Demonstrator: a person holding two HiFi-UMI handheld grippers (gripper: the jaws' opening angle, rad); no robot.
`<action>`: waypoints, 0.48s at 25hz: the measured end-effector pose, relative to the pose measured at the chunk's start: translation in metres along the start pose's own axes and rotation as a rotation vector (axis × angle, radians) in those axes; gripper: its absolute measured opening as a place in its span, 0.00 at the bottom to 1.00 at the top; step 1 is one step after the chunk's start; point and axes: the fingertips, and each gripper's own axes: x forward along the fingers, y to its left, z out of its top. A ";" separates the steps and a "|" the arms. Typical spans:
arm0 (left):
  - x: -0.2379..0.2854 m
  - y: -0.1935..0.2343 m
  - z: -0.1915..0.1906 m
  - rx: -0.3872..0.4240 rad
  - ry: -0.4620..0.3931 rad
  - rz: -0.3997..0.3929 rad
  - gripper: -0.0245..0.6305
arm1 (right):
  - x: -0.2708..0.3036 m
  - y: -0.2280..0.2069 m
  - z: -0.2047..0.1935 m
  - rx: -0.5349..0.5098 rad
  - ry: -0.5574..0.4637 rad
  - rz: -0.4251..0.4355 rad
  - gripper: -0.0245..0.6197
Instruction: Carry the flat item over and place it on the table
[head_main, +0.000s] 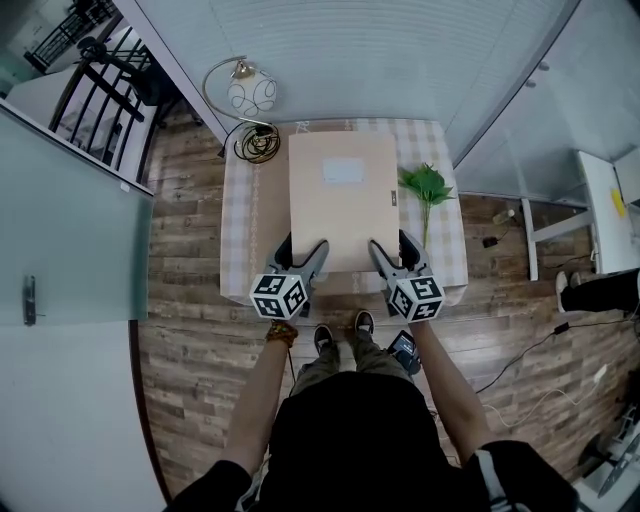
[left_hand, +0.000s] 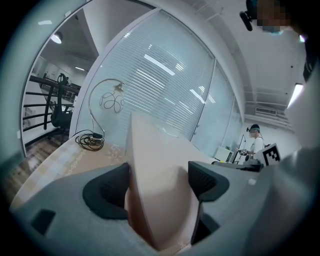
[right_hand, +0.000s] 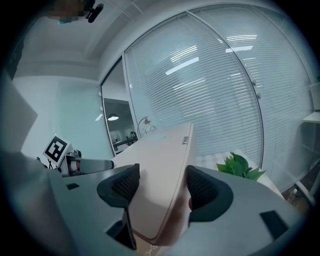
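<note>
while left gripper (head_main: 303, 251) and right gripper (head_main: 393, 248) pinch the flat item (head_main: 343, 200) above the table (head_main: 240, 232), lowering and release seem left to do.

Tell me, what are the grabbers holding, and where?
The left gripper and right gripper each clamp the flat tan box by its near edge, one near each corner.

An office: glass partition walls (head_main: 330, 50) with horizontal blinds, a frosted glass door (head_main: 70, 240), wood-plank floor (head_main: 190, 300), an office chair (left_hand: 60, 118) and a white desk (head_main: 603, 210) beyond.
</note>
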 end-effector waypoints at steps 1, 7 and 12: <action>0.002 0.001 -0.002 -0.005 0.004 0.001 0.60 | 0.002 -0.002 -0.001 0.000 0.007 0.000 0.47; 0.019 0.017 -0.013 -0.035 0.029 0.014 0.60 | 0.022 -0.012 -0.011 -0.010 0.044 -0.001 0.47; 0.032 0.023 -0.018 -0.028 0.057 0.020 0.60 | 0.032 -0.022 -0.020 0.015 0.060 -0.008 0.47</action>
